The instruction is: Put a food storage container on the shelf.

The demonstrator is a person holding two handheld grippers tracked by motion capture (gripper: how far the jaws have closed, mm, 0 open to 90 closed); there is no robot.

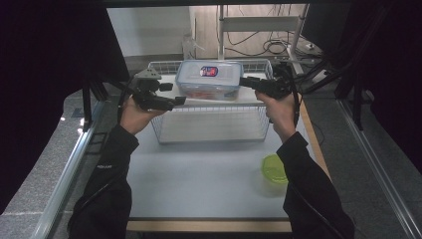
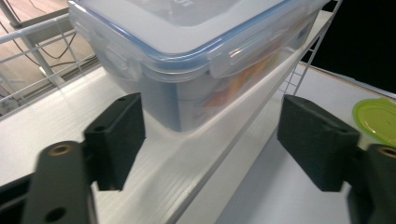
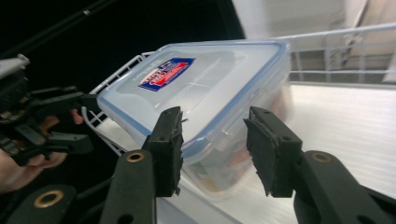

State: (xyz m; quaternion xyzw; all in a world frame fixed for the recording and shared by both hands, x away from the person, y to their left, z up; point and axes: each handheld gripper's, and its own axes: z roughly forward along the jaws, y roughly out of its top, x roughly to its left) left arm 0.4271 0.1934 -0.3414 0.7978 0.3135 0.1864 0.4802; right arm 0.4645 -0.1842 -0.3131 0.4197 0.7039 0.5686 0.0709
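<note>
At the left we saw the left gripper (image 1: 171,101) held beside the wire basket (image 1: 214,130), its 2 fingers (image 2: 116,140) spread wide apart, gripping nothing. Between both grippers, the clear lidded container (image 1: 209,79) sat on the white shelf (image 1: 249,97) across the basket top. The right gripper (image 1: 244,81) met the container's right end, fingers (image 3: 168,149) parted around its lid clasp. A green lid (image 1: 274,168) lay on the worktop (image 1: 199,184).
</note>
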